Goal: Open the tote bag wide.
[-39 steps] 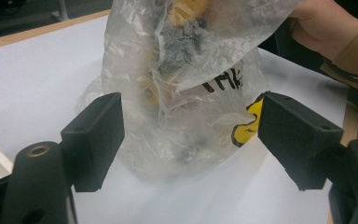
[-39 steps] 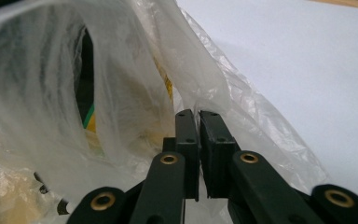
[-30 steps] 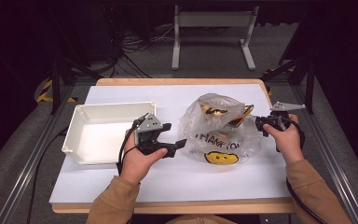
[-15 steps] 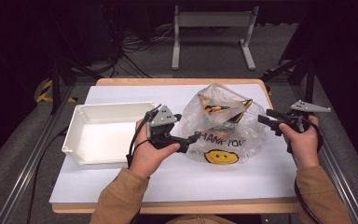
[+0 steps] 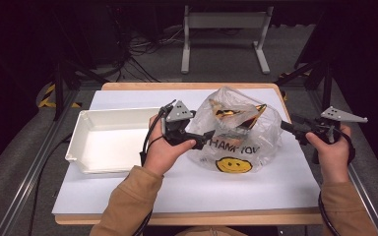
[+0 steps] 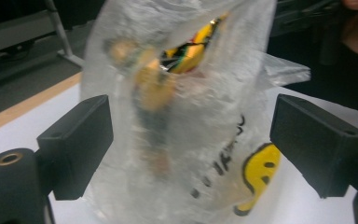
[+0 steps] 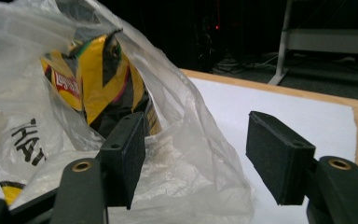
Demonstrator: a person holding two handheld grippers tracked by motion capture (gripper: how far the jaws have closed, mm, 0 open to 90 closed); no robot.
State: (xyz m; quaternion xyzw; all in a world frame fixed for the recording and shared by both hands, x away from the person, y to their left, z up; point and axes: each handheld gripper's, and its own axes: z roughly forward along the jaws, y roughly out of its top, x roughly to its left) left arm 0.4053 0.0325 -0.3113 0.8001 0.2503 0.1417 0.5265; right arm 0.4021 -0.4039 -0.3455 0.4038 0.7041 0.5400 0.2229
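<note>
Held in the person's left hand (image 5: 161, 152), the left gripper (image 5: 207, 137) is seen from the high view at the near-left side of a clear plastic bag (image 5: 236, 132), its tip against the film. The bag, printed with a yellow smiley and dark lettering, is set on the white table sheet (image 5: 187, 187), and a yellow and black snack packet (image 5: 236, 112) is seen through it. A white tray (image 5: 110, 140) is placed left of the bag. The right gripper (image 5: 288, 127) is held by the right hand (image 5: 330, 152) just right of the bag, apart from it.

From the left gripper view, the left gripper's jaws are spread wide, and the bag (image 6: 182, 116) is framed between them with neither pad pressed on it.

From the right gripper view, the right gripper (image 7: 200, 158) is likewise held with its jaws parted. The bag (image 7: 177, 154) is seen slumped behind and between them, and the packet (image 7: 102, 84) lies inside it, above the left jaw.
</note>
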